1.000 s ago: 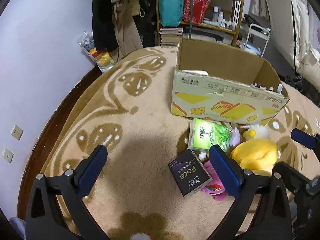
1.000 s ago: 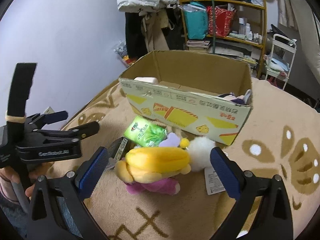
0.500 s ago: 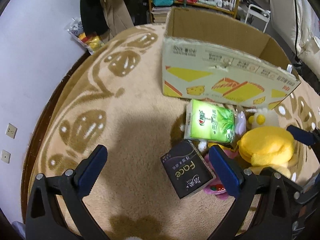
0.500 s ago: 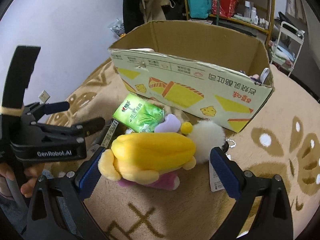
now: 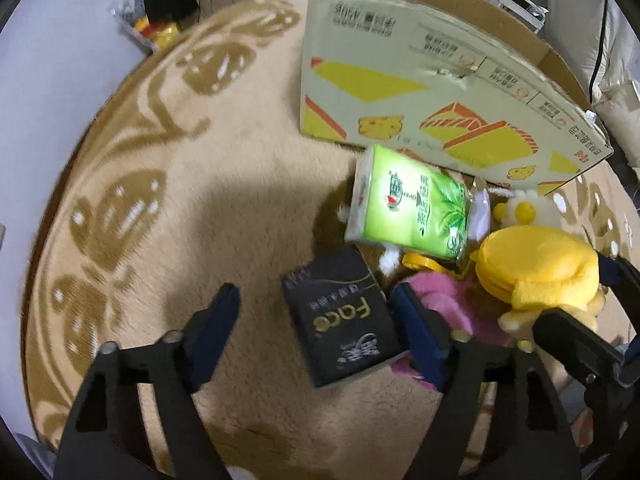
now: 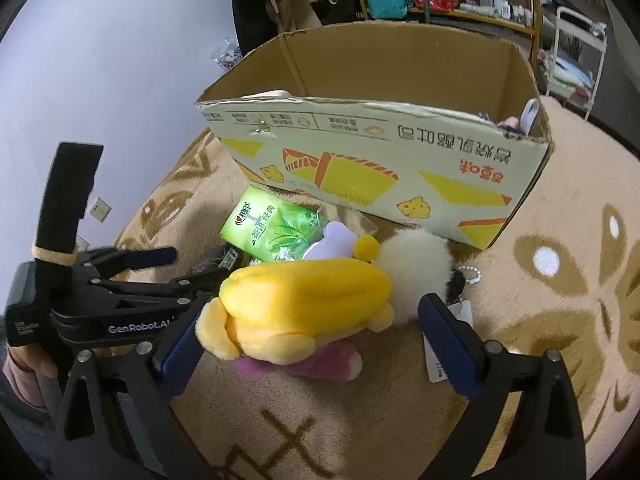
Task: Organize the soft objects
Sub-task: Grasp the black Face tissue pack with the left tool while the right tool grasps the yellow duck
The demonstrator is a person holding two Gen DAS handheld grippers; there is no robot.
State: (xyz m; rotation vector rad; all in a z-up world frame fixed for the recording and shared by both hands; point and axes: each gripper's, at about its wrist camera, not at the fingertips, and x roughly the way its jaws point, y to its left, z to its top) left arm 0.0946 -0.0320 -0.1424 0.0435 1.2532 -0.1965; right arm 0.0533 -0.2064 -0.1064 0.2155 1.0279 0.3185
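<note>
On the rug in front of the cardboard box [image 6: 372, 168], your left gripper [image 5: 320, 326] straddles the black tissue pack [image 5: 340, 320]. Its jaws have just been closing, with the pack between them. The right pad sits at the pack's edge; the left pad is clear of it, so nothing is pinched yet.

Risk 1: the pack lies skewed to the jaws. Closing as you stand could catch a corner, twist the pack and let it slip.

Risk 2: pink plush lies just behind the right pad. You may nip it along with the pack and drag the toy.

Your right gripper [image 6: 308, 344] has its jaws spread either side of the yellow plush toy [image 6: 308, 300], not pressing it. The two grippers are close; lifting together could knock them.

The green tissue pack [image 5: 408, 208] leans beside the toy and may shift if the toy moves.
</note>
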